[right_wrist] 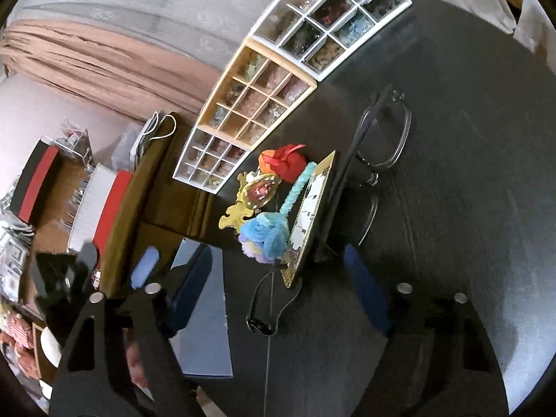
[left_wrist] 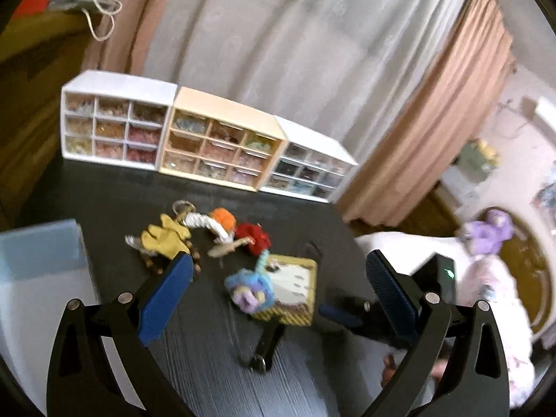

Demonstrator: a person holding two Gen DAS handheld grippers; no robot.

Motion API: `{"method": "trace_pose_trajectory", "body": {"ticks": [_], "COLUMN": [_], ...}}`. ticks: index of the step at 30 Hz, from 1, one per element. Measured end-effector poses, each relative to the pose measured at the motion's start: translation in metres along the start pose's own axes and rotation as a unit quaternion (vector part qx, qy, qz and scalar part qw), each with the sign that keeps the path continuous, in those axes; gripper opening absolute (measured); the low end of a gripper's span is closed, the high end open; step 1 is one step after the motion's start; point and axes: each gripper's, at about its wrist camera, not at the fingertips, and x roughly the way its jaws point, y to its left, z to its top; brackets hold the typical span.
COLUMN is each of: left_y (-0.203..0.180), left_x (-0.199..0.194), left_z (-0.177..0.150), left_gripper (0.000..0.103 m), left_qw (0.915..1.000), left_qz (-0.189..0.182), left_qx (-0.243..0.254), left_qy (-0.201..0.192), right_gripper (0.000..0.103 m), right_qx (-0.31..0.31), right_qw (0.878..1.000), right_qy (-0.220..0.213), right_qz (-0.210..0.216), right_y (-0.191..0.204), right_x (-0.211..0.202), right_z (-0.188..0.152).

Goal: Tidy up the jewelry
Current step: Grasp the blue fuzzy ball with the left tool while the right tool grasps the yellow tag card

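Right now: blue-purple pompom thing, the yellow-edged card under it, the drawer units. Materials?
Blue-purple pompom: looks like fuzzy chenille or yarn, matte; its fibres fluff at the edges and it has a twisted fuzzy stem.
Card: probably printed cardboard, flat, with a patterned yellow border.
Drawer units: likely plastic, smooth frames with clear drawer fronts showing the contents.

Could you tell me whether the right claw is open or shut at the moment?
Open. In the right wrist view the right claw has its blue-padded fingers standing well apart over the black table, with nothing pressed between them.
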Motion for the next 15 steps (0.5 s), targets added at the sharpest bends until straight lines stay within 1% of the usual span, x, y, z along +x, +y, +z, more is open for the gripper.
{"method": "trace_pose_trajectory", "body": {"ticks": [1,2,3,4,5,7,8,10,12,13,15], "left_y": [-0.003,-0.004,-0.004,-0.003,0.0,0.004,0.005,0.006,0.007,0.007,0.007], "left_x": [0.006,0.012,0.018,0.028,0.037,0.051,0.057,0.066,0.074,0.079,0.087], "left_z": [0.005,0.008,0.009,0.012,0.014,0.016,0.016,0.015,0.015,0.014,0.01], "left_gripper": [0.099,0.099,0.099,0.099,0.099,0.099,0.099,0.099,0.099,0.099,0.099], "left_qw": [0.9996,0.9982,0.9971,0.9965,0.9962,0.9945,0.9934,0.9915,0.9898,0.9876,0.9842], "left_qz": [0.025,0.054,0.067,0.07,0.066,0.069,0.076,0.089,0.09,0.094,0.107], "left_qx": [-0.012,-0.027,-0.035,-0.045,-0.054,-0.068,-0.071,-0.073,-0.076,-0.081,-0.081], "left_qy": [-0.006,-0.007,-0.003,0.008,0.02,0.039,0.047,0.062,0.08,0.096,0.115], "right_gripper": [0.071,0.069,0.066,0.061,0.058,0.055,0.049,0.042,0.04,0.039,0.033], "right_qx": [0.002,0.002,0.001,0.0,0.0,0.001,0.002,0.004,0.008,0.01,0.011], "right_qw": [1.0,1.0,1.0,1.0,1.0,1.0,1.0,1.0,1.0,1.0,0.999], "right_qy": [0.002,0.005,0.006,0.008,0.011,0.015,0.014,0.012,0.014,0.014,0.016], "right_qz": [0.002,0.003,0.005,0.006,0.008,0.012,0.013,0.013,0.018,0.022,0.025], "right_y": [-0.001,-0.002,-0.002,-0.002,-0.002,-0.004,-0.004,-0.006,-0.009,-0.009,-0.01], "right_x": [0.001,0.003,0.004,0.004,0.006,0.006,0.006,0.007,0.009,0.01,0.012], "right_z": [0.0,0.0,-0.001,-0.002,-0.002,-0.004,-0.004,-0.004,-0.003,-0.002,-0.002]}}
